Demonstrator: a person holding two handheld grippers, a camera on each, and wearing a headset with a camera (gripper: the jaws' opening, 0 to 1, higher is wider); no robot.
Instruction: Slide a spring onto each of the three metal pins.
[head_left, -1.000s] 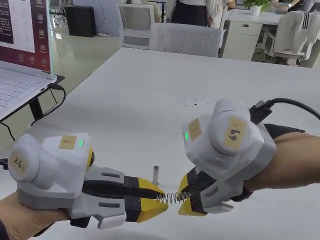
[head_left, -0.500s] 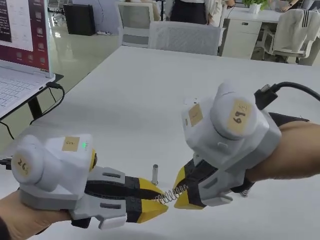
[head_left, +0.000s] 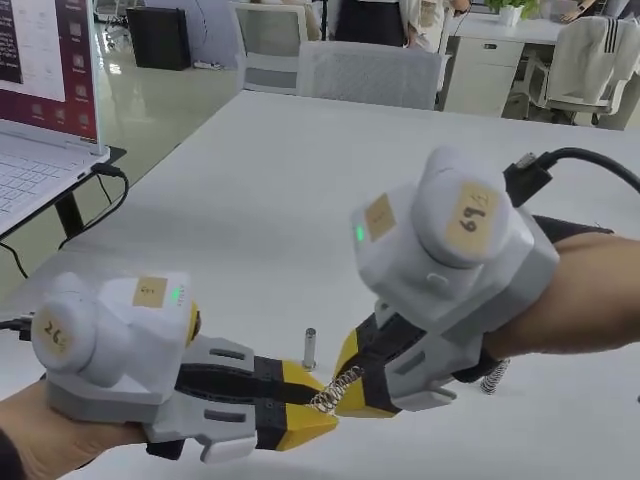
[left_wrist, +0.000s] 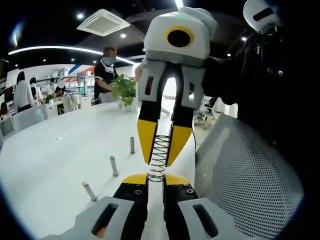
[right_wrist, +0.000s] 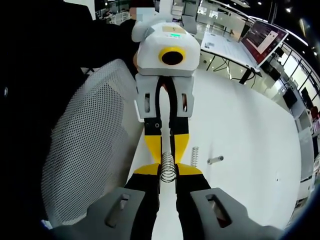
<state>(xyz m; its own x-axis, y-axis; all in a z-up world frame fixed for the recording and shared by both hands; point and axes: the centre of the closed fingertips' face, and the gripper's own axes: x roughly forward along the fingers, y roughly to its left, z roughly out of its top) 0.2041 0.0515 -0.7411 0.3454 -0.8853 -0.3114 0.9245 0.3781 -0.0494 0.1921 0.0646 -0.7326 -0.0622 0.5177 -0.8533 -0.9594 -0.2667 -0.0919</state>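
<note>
Yellow-tipped and clamped, my left gripper (head_left: 300, 412) sits at the lower left of the head view, its jaws pinched on one end of the spring (head_left: 335, 388). Just above those tips one metal pin (head_left: 310, 348) stands upright and bare on the white table (head_left: 300, 180), close behind the coil. Further right, my right gripper (head_left: 352, 385) reaches in from the right-hand side and is closed on the spring's other end. The coil spans the short gap between the two, clear of the table as far as I can judge. At the lower right, under that gripper's body, a second spring (head_left: 493, 375) lies on the table.

In the left gripper view the three pins (left_wrist: 114, 166) run in a row left of centre, none carrying a spring, with the held coil at centre.

I read this as a re-grip before threading. To do it well I would let one gripper take the spring alone, held near one end with the bore left open and the free end pointing down. The other side should let go gently so the coil does not flick away. Then I would centre the bore over the nearest pin's top and lower it straight, since a soft coil brought in at an angle is likely to buckle or snag.
</note>
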